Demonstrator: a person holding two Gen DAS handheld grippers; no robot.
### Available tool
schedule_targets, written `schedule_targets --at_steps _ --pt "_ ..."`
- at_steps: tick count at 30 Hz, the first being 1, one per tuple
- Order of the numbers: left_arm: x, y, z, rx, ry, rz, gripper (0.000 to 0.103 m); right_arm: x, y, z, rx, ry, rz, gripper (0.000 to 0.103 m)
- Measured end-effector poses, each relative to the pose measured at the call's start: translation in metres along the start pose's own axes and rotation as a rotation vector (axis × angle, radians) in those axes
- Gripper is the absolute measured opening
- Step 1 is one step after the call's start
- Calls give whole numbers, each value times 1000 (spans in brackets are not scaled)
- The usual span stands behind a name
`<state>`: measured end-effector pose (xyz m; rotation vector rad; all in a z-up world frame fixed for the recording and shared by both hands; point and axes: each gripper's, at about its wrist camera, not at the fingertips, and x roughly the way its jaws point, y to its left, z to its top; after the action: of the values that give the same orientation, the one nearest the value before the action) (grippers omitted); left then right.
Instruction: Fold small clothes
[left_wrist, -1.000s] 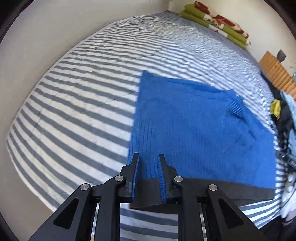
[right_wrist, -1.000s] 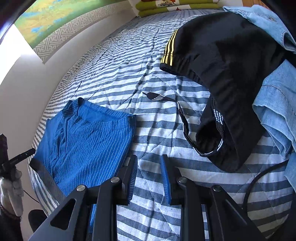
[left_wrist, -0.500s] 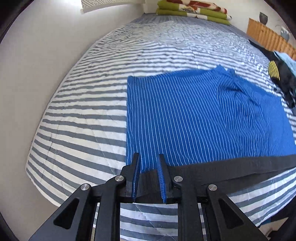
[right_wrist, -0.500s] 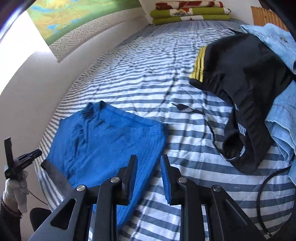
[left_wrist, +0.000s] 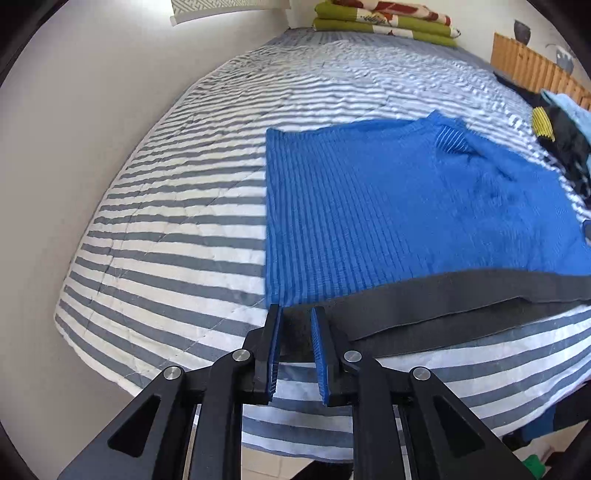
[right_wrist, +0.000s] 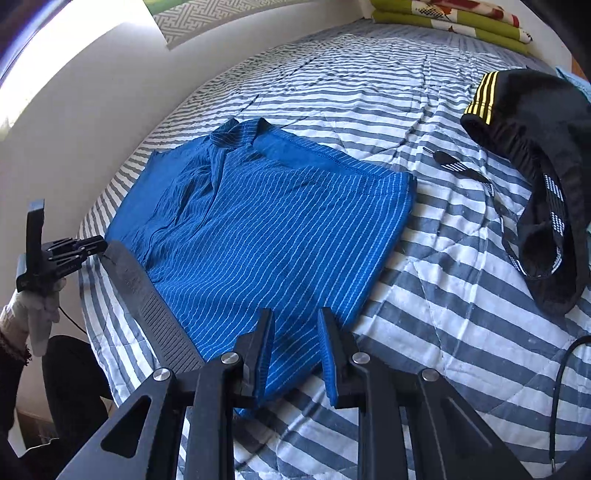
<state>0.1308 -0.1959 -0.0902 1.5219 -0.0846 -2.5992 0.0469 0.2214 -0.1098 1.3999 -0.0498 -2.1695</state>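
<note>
Blue pinstriped shorts (left_wrist: 388, 206) (right_wrist: 277, 236) lie flat on the striped bedspread (left_wrist: 177, 229), their dark grey waistband (left_wrist: 461, 295) (right_wrist: 147, 299) along the near bed edge. My left gripper (left_wrist: 297, 325) straddles the waistband's left end. Its jaws are closing with the band between them, and a gap still shows at the pads. From the right wrist view the left gripper (right_wrist: 94, 243) sits at that same end. My right gripper (right_wrist: 295, 328) stands over the opposite near corner. Blue cloth lies between its parted fingers, not pinched.
Black shorts with yellow stripes (right_wrist: 535, 147) and a drawstring (right_wrist: 458, 166) lie right of the blue shorts. Folded green and red blankets (left_wrist: 384, 22) lie at the bed's head. A black cable (right_wrist: 561, 387) crosses the near right. A wall runs along the left side.
My right gripper came left from bare bedspread onto the blue shorts' corner. Both views rolled. My left gripper drew back from the blue cloth to the waistband's end.
</note>
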Motion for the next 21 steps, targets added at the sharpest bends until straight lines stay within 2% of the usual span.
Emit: schedule_targets --at_steps 2,6,8,10,12,14,17,21 --pt "-20 -23 6 21 -54 -41 17 -14 -12 -1 41 -44 -8 23" --pt "-53 -114 14 209 -139 -152 18 -34 -38 3 134 -110 -26 23" --pt "-62 -163 14 292 -149 -229 25 -35 -49 6 181 -121 -14 23" --pt "-68 -208 12 355 -142 -307 45 -34 -54 10 211 -119 8 23" --pt "-73 -252 6 427 -134 -361 45 -32 -56 15 229 -116 25 24" --pt "-73 -290 -2 492 -114 -382 46 -30 -59 20 247 -117 44 30" --pt "-65 -330 -18 558 -53 -390 49 -27 -66 29 287 -124 79 32" --pt "-50 -348 -35 572 -18 -378 49 -20 -75 42 338 -127 113 32"
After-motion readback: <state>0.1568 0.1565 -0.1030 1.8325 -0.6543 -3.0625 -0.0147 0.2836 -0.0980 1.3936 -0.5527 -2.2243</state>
